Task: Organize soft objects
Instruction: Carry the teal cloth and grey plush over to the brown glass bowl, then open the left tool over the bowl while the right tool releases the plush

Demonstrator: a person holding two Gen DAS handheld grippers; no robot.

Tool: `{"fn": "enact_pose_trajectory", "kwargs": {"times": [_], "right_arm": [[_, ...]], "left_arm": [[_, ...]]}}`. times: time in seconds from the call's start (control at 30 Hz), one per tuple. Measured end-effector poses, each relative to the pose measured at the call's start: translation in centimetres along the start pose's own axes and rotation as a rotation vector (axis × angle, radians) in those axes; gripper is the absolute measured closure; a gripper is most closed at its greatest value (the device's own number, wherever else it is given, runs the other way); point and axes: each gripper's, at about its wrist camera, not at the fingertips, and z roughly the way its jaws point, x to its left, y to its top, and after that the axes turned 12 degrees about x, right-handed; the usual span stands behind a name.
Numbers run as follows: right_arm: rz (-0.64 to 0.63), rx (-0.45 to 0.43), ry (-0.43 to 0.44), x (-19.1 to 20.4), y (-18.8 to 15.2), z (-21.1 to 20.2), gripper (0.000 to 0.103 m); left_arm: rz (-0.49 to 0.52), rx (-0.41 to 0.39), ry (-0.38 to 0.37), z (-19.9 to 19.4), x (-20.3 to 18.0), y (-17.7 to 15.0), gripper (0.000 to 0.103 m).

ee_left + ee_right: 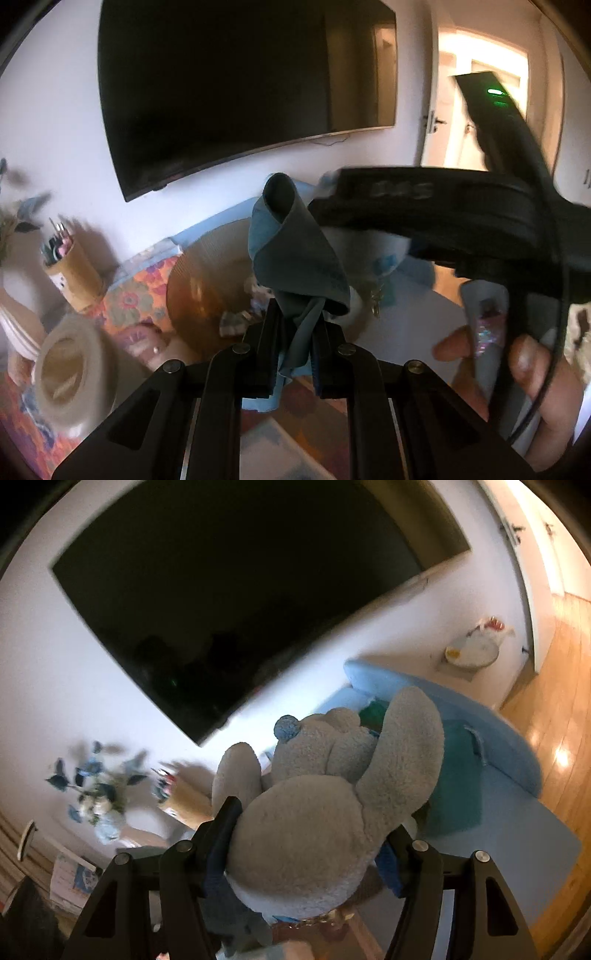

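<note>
Cloth (299, 251) clamped in left tool (295, 332), grey plush (317, 812) gripped by right tool (310, 834), wall television (240, 602) close ahead

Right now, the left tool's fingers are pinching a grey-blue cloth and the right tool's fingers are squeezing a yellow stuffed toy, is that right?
Not quite: the stuffed toy is grey, with a small blue nose, not yellow, as the right wrist view shows between the right tool's fingers. The rest holds: the left tool's fingers do pinch the grey-blue cloth.
</note>
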Motion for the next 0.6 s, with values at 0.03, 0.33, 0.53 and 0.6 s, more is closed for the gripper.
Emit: {"fn": "enact_pose_trajectory", "kwargs": {"times": [0.03,0.33,0.53,0.6], "right_arm": [[0.001,0.025,0.004,-0.3,0.7,1.0,0.037],[0.057,0.126,0.006,-3.4,0.9,1.5,0.031],[0.044,0.055,0.024,-2.9,-1.6,-2.8,0.023],[0.030,0.043,0.035,-2.3,-3.1,-4.1,0.020]], "left_arm": [[0.003,-0.001,0.020,0.6,-0.1,0.3,0.091],[0.078,0.060,-0.016,2.5,-1.4,-0.1,0.052],[0.153,-0.014,-0.094,-2.5,-2.4,-2.9,0.052],[0.165,-0.024,-0.128,-4.1,-1.9,-3.9,0.047]]}}
